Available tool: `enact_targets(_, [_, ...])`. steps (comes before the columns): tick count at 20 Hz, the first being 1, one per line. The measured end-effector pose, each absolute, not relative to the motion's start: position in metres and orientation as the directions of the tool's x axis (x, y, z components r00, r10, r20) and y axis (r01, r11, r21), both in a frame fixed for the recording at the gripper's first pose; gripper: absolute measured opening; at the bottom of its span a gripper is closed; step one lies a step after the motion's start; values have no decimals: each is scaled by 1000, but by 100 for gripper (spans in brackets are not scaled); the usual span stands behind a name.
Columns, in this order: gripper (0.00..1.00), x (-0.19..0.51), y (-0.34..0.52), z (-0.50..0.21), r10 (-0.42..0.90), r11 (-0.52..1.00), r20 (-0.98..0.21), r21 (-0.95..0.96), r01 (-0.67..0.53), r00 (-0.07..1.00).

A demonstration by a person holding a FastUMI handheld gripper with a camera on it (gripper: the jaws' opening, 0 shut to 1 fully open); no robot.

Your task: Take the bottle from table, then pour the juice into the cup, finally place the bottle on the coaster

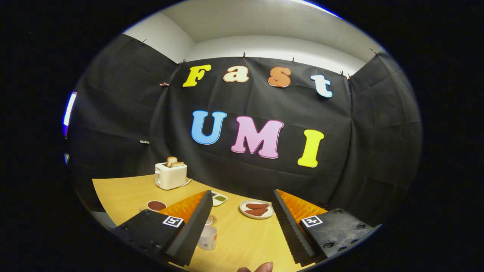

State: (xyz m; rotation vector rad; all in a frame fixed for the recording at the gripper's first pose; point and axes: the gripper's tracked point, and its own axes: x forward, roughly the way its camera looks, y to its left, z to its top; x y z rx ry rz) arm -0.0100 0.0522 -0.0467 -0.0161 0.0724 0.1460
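My gripper (242,192) is open, held above the wooden table (242,238) with nothing between its fingers. A small translucent container (208,238) stands on the table beside the inner edge of the left finger (194,223), which hides part of it; I cannot tell whether it is the cup or the bottle. Just beyond it lies a small round disc (213,219) that looks like a coaster, also partly hidden by that finger.
A plate with sausages (257,209) sits ahead between the fingers. A green sauce dish (220,198) lies near the left fingertip, a brown sauce dish (156,205) further left. A white toaster with toast (171,175) stands at the back. A person's fingertip (261,267) shows below.
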Motion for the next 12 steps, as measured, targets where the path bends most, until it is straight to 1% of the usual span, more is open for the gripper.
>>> enact_targets(1, [96, -10, 51, -50, 136, 990, -79, -18, -138, 988])
enact_targets(4, [97, -5, 48, -45, 107, 992, -41, -57, -109, 993])
enact_targets(7, [97, -3, 61, -56, 98, 994, -35, -36, -99, 995])
enact_targets(12, [97, -3, 86, -103, 70, 998, -83, 14, -69, 994])
